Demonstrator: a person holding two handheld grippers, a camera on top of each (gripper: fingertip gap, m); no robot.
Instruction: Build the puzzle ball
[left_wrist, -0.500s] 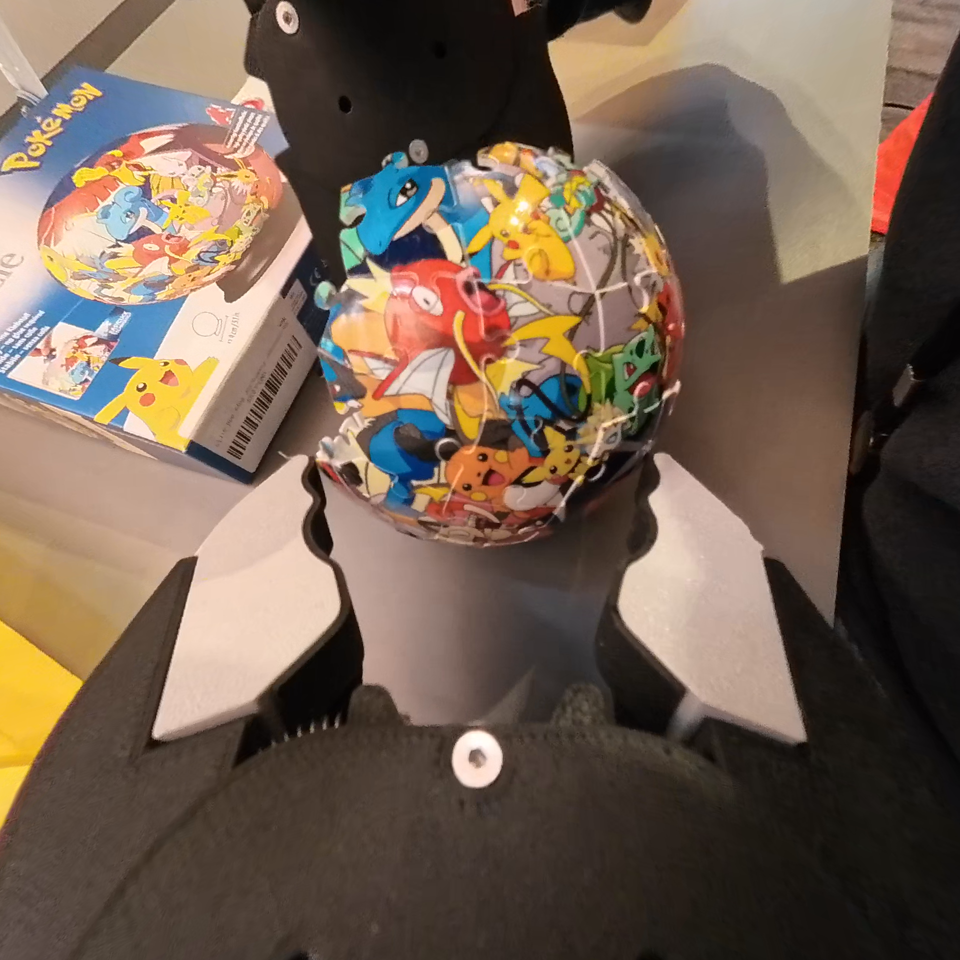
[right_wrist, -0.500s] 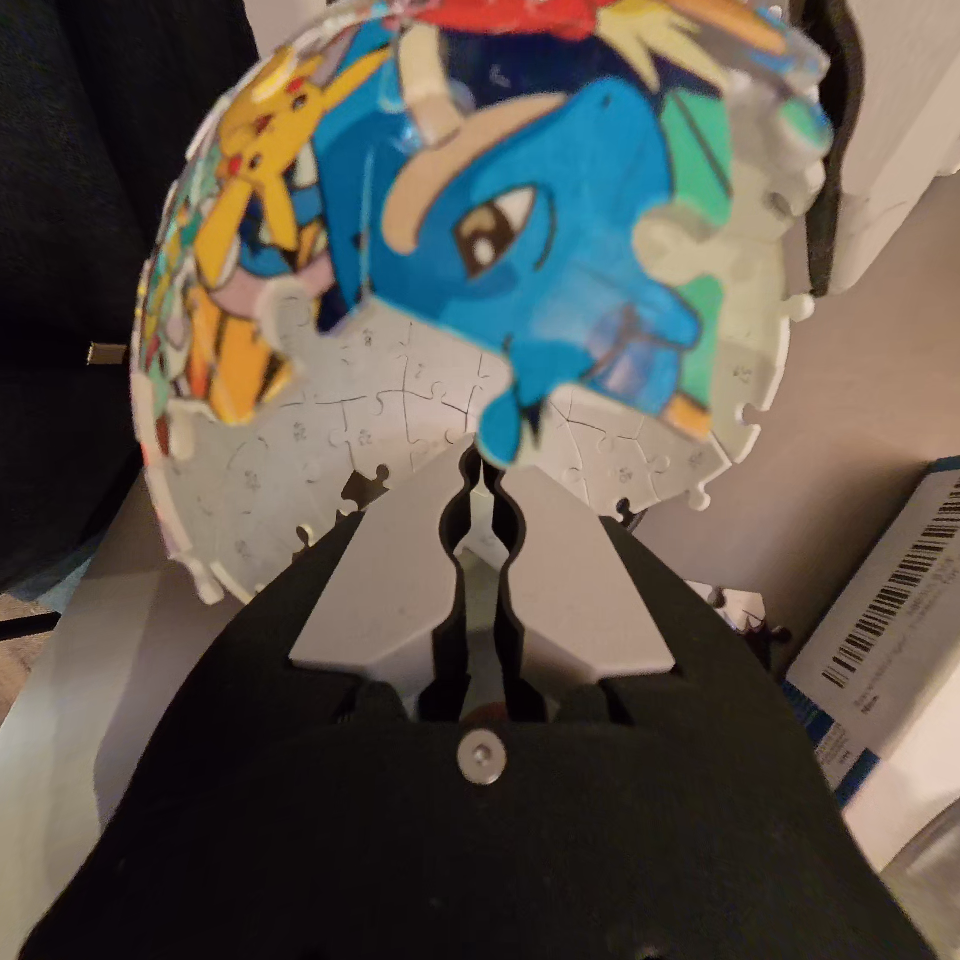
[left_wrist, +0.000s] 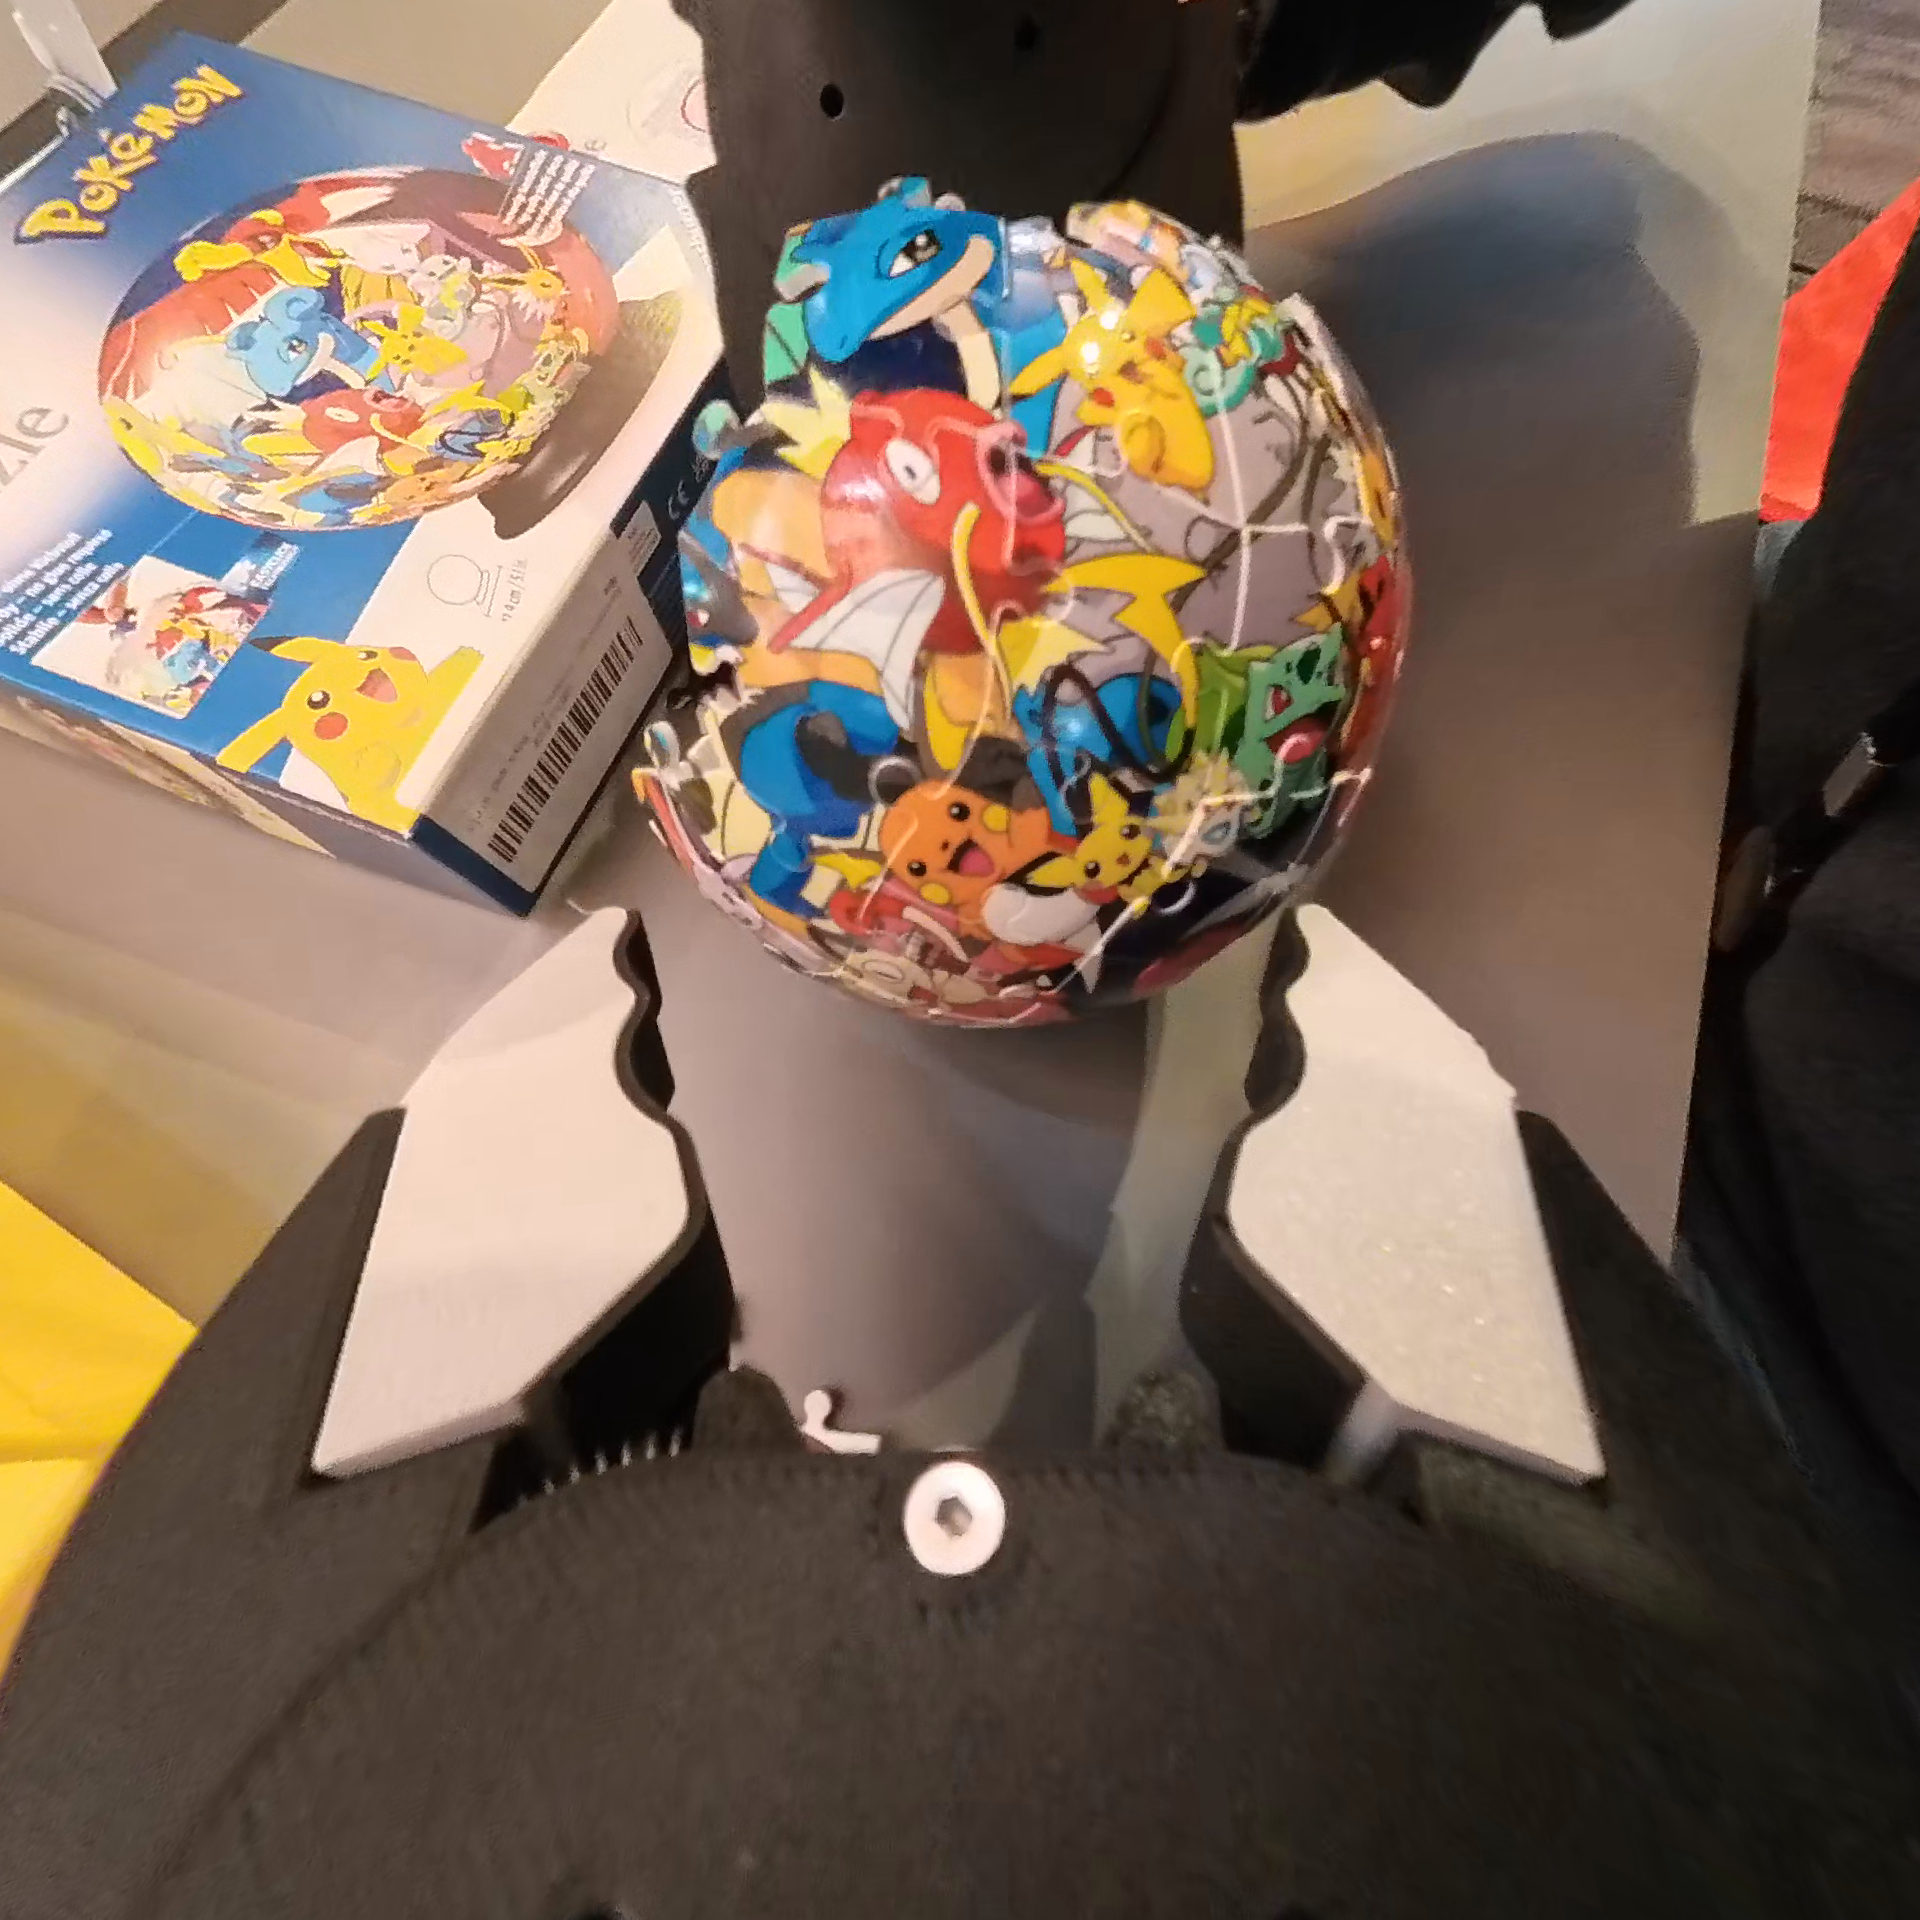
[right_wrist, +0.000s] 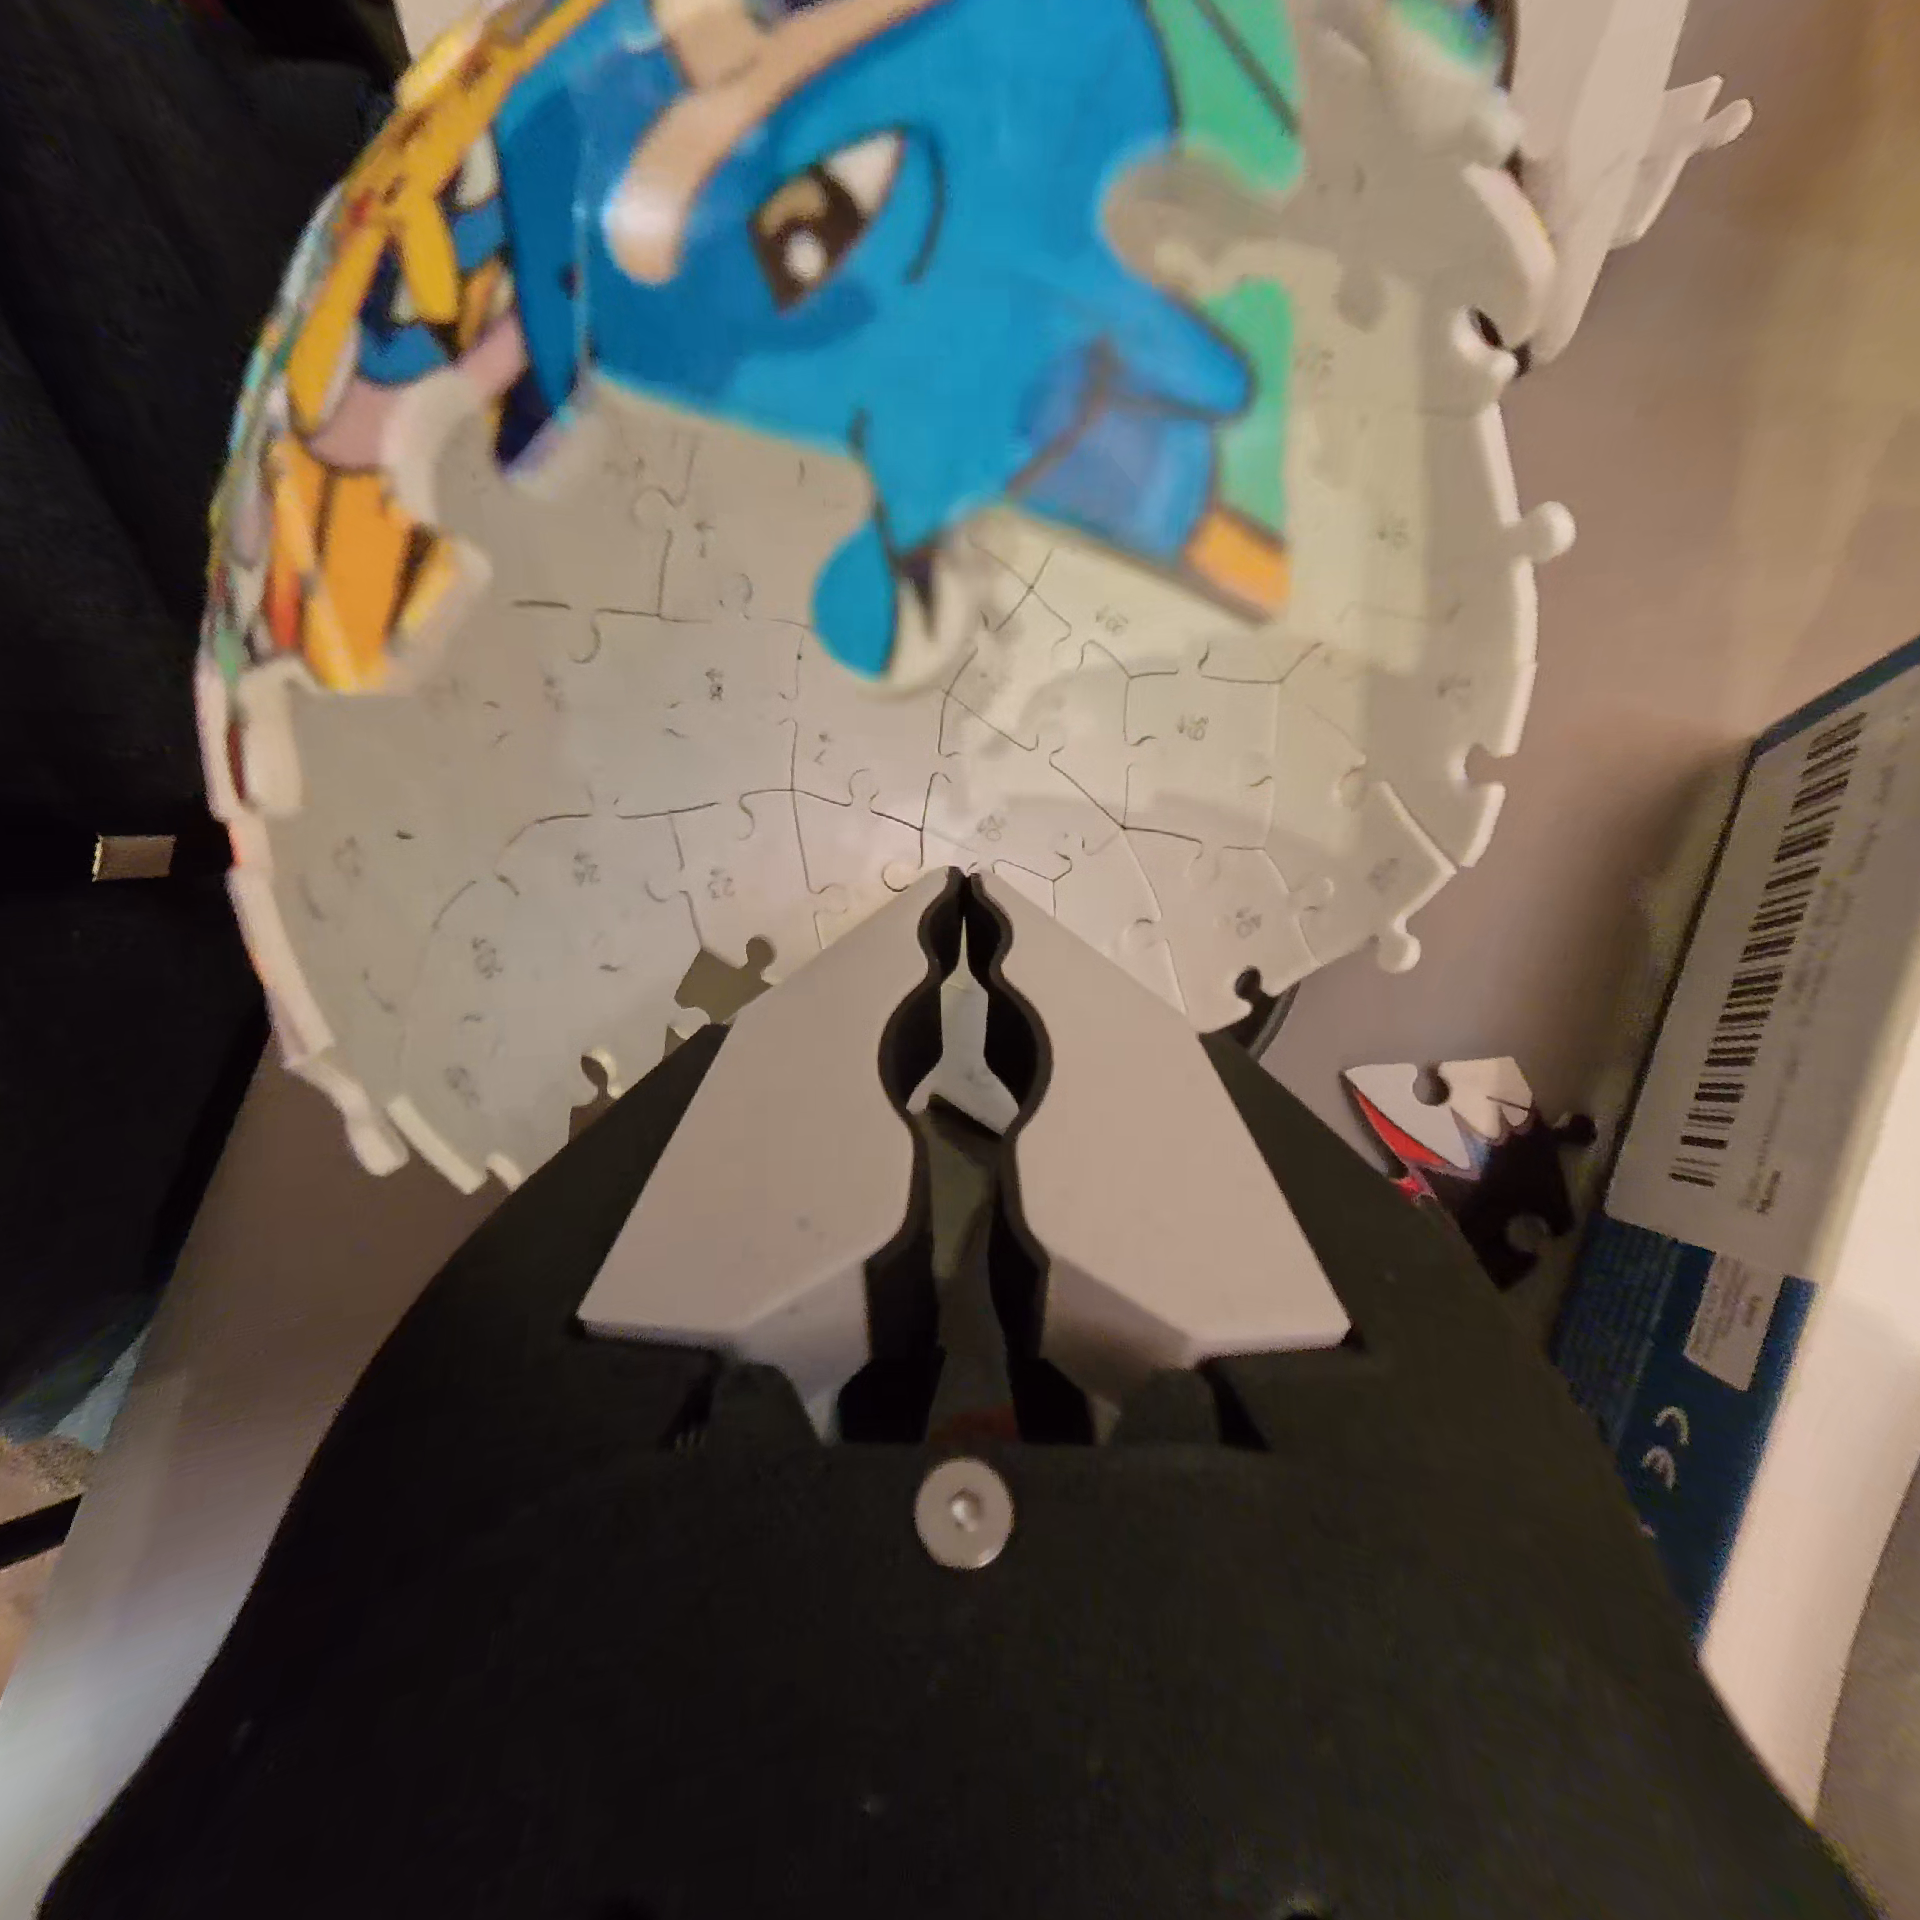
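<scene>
Your left gripper (left_wrist: 961, 935) spread wide just below puzzle ball (left_wrist: 1039, 623); right gripper (right_wrist: 964, 881) pinching the ball's rim, box (left_wrist: 312, 436) beside ball

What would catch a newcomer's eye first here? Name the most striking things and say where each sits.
The colourful puzzle ball dominates: it sits centre frame in the left wrist view, just beyond the open left gripper. In the right wrist view its open side shows white piece backs and a jagged unfinished rim, with the right gripper shut, its tips close against the inner shell. The blue puzzle box lies on the table left of the ball, and a few loose pieces lie beside the box.
</scene>
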